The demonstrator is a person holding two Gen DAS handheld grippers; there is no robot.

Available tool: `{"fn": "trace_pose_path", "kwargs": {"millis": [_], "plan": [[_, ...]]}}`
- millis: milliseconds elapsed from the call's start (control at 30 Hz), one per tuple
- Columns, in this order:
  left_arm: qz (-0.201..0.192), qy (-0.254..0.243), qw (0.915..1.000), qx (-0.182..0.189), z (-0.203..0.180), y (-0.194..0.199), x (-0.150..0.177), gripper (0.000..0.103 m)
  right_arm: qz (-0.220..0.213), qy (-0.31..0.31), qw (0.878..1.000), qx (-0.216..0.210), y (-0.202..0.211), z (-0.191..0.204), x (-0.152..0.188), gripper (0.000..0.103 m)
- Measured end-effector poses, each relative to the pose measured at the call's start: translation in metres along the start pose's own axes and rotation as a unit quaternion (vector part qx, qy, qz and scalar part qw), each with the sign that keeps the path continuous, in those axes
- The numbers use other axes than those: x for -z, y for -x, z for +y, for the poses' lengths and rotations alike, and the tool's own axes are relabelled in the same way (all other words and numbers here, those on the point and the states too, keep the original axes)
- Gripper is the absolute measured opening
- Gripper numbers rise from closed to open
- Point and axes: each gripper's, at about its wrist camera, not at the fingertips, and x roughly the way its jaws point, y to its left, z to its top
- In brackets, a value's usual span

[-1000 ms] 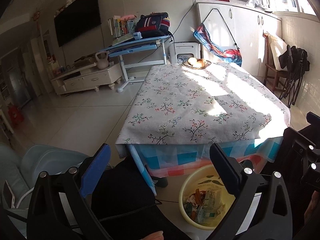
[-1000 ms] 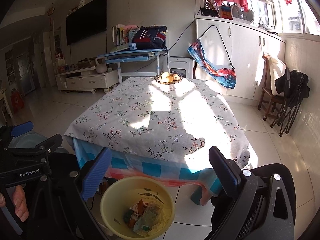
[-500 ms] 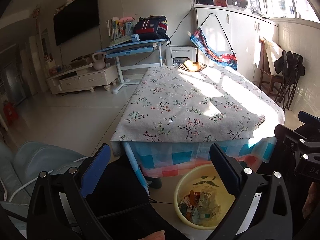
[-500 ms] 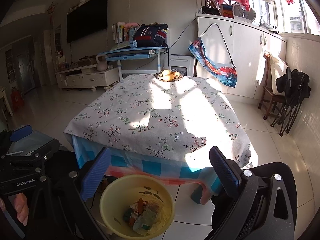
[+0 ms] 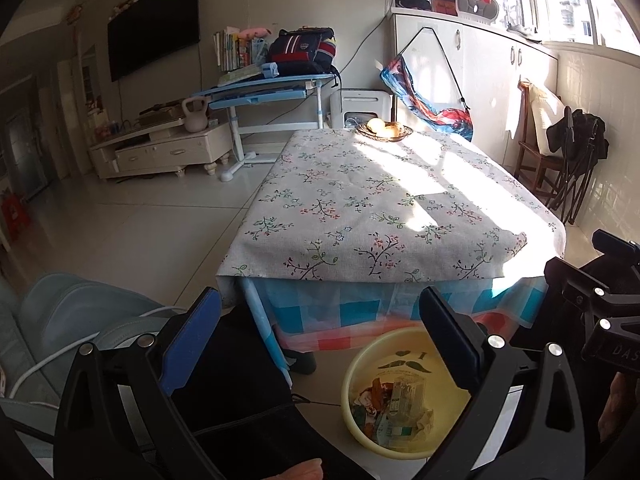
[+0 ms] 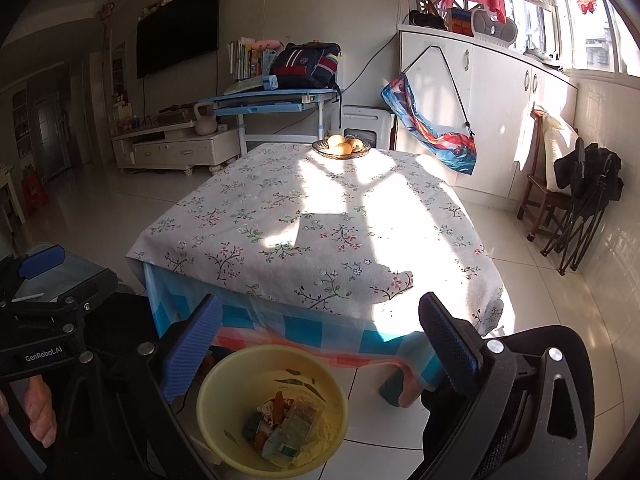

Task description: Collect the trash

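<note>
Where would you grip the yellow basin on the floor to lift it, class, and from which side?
Grip the basin by its thin rim, coming from above, with one finger inside the wall and one outside. It stands upright and open, and no handles show. The near rim is probably easiest, since the far side sits close under the tablecloth. Both hand-held grippers, left and right, are open and empty.

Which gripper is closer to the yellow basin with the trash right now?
Hard to call; roughly equal. The yellow basin sits on the floor between them: the right gripper hangs open above it, the left gripper open above and to its left.
</note>
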Motion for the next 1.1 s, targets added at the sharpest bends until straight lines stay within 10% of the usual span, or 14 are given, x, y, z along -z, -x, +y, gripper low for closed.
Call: {"fn": "trace_pose_path", "kwargs": {"millis": [1100], "plan": [[0.011,0.010,0.9999,0.001,0.0013,-0.0060,0.0027,0.096,0.006,0.003,1.000,0.000,-0.0051,0.0027,0.0051,0.094]]}}
